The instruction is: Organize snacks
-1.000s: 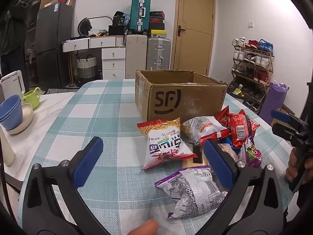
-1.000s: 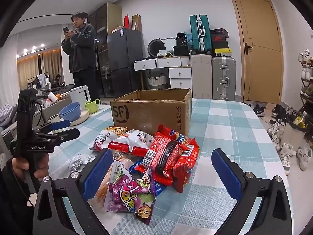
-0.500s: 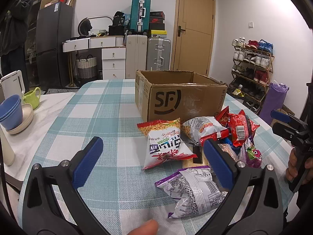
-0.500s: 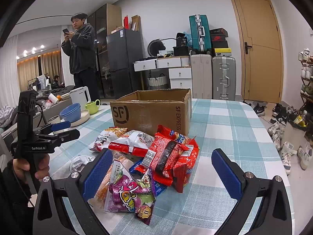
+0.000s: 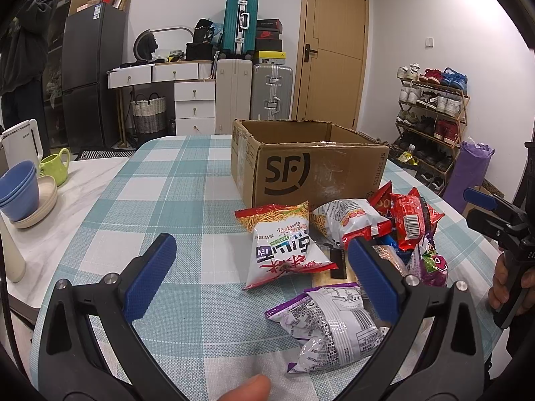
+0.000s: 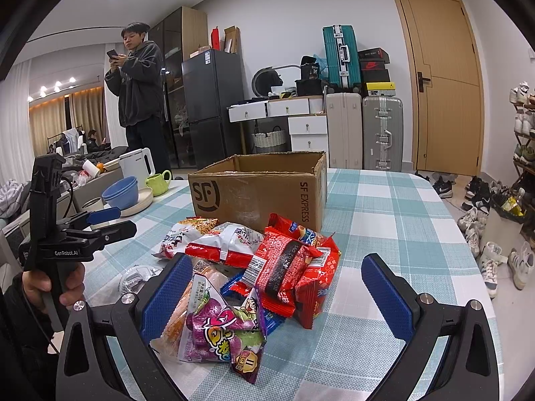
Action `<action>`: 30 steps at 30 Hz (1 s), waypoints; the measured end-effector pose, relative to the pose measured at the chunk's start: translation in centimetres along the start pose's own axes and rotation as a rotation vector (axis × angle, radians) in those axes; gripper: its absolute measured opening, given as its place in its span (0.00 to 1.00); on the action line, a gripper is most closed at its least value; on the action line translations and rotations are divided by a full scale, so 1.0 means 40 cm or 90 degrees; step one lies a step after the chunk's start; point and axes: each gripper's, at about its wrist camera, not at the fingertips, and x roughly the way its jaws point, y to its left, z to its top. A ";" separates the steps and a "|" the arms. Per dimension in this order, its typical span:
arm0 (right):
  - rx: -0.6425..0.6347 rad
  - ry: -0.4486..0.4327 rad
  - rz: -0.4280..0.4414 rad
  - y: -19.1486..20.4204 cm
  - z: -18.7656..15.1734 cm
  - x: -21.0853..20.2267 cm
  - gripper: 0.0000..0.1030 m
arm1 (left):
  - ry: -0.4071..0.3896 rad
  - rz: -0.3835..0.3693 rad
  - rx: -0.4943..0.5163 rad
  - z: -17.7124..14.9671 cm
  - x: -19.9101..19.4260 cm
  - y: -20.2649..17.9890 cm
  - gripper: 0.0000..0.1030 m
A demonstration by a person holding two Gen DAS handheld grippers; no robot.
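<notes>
Snack pile (image 6: 267,267) crowded against near wall of open-topped cardboard box (image 5: 311,167); bare tablecloth (image 5: 160,200) to left, open from above.

Black tool (image 6: 277,287) frames, blue textured pads (image 6: 167,295), silver screws, "GenRobot.AI" marking.

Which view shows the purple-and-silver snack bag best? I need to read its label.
The left wrist view: the purple-and-silver snack bag lies close and nearly whole between the open left gripper fingers. The right wrist view shows only a silvery sliver of it beyond the snack pile.
</notes>
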 end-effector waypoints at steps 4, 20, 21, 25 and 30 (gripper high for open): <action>0.001 -0.001 0.000 -0.001 0.000 0.000 1.00 | 0.000 0.000 0.000 0.000 0.000 0.000 0.99; 0.000 -0.002 -0.001 -0.002 0.000 -0.003 1.00 | 0.001 0.000 -0.001 0.000 0.000 0.000 0.99; -0.002 -0.002 -0.002 -0.002 0.000 -0.003 1.00 | 0.000 0.000 -0.001 0.000 0.000 0.000 0.99; -0.002 -0.002 -0.003 -0.004 0.001 -0.004 1.00 | 0.000 0.000 0.000 0.000 0.000 0.000 0.99; -0.002 -0.002 -0.003 -0.004 0.001 -0.005 1.00 | 0.000 0.000 -0.001 0.000 0.000 0.000 0.99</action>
